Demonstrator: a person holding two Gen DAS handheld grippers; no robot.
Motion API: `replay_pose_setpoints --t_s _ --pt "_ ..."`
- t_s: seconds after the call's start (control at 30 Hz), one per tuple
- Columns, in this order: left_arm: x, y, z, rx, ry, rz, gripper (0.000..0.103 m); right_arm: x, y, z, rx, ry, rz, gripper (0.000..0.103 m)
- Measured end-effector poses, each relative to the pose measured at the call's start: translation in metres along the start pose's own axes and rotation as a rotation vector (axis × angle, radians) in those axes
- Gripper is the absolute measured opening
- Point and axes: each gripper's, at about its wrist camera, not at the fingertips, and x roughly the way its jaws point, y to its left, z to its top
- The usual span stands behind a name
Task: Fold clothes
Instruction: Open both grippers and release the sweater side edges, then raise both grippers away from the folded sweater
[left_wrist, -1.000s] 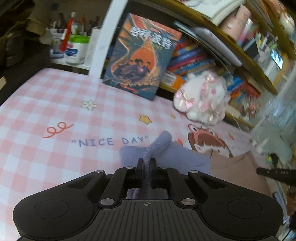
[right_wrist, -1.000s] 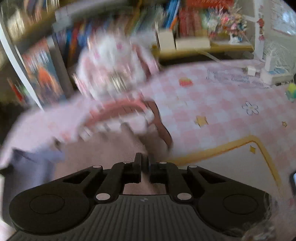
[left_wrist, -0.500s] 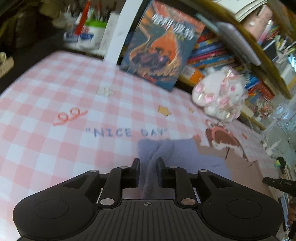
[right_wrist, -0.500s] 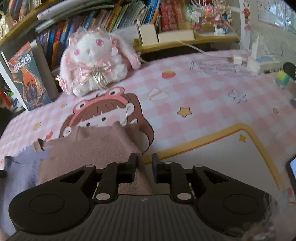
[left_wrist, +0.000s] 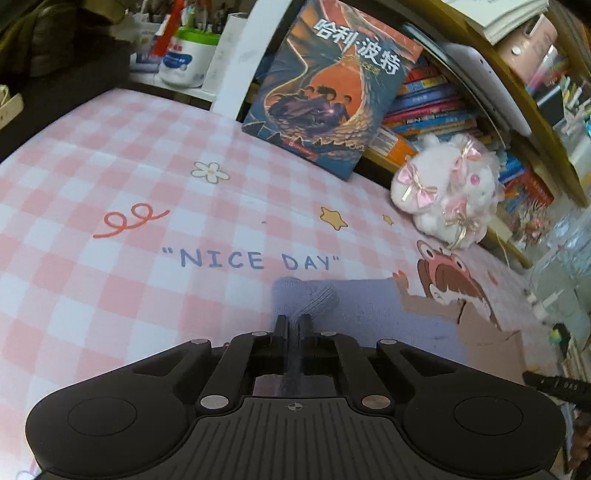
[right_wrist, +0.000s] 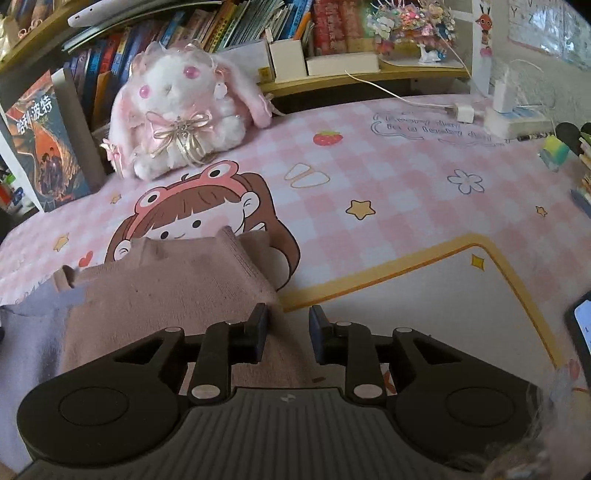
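Note:
A knit garment lies flat on the pink checked mat, half lavender and half dusty pink. My left gripper is low over the lavender corner. Its jaws are closing and pinch a narrow ridge of that cloth between the pads. In the right wrist view the dusty pink half fills the lower left, with the lavender half beyond it. My right gripper sits at the pink half's right edge. Its jaws are opening; the cloth edge lies by the left finger, and no pad presses on it.
A white plush rabbit sits at the mat's far side before a packed bookshelf. A large book leans against the shelf. A phone lies at the right edge, with a charger and a power strip beyond.
The left gripper let the raised lavender fold drop, sank, and pinched the cloth again. The right gripper went from shut to open, and the pink cloth now lies flat on the mat.

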Motion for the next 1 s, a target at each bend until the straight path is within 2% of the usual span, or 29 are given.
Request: replay_pose_setpoints --t_s 0.1,0.23,0.3,0.37,0.43,0.47,0.57,0.67,0.73,0.93,1.0 --pt "-0.005 -0.001 0.002 -0.008 -0.012 0.021 0.014 0.0 0.0 0.002 -0.004 0.004 0.001 0.023" --pt "-0.028 -0.009 0.002 0.019 -0.074 0.048 0.014 -0.007 0.002 0.005 -0.011 -0.01 0.002 0.023" --pt "-0.042 -0.014 0.0 0.023 -0.102 0.046 0.019 -0.015 0.003 0.007 -0.016 -0.032 0.012 0.028" --pt "-0.055 -0.021 -0.004 0.041 -0.126 0.051 0.028 -0.025 0.004 0.009 -0.028 -0.057 0.021 0.039" --pt "-0.064 -0.03 -0.01 0.051 -0.143 0.056 0.044 -0.033 0.006 0.01 -0.041 -0.075 0.024 0.045" --pt "-0.068 -0.034 -0.013 0.051 -0.148 0.057 0.045 -0.036 0.007 0.009 -0.047 -0.081 0.026 0.052" --pt "-0.076 -0.047 -0.025 0.037 -0.155 0.069 0.046 -0.045 0.01 0.007 -0.07 -0.095 0.034 0.061" --pt "-0.083 -0.064 -0.042 0.03 -0.158 0.085 0.054 -0.051 0.013 0.001 -0.111 -0.088 0.068 0.065" --pt "-0.087 -0.075 -0.055 0.026 -0.157 0.097 0.064 -0.055 0.014 -0.002 -0.138 -0.08 0.085 0.07" --pt "-0.091 -0.107 -0.089 0.022 -0.135 0.127 0.067 -0.068 0.003 -0.018 -0.207 -0.061 0.104 0.08" --pt "-0.093 -0.118 -0.1 0.023 -0.131 0.137 0.067 -0.074 -0.005 -0.024 -0.219 -0.053 0.121 0.08"
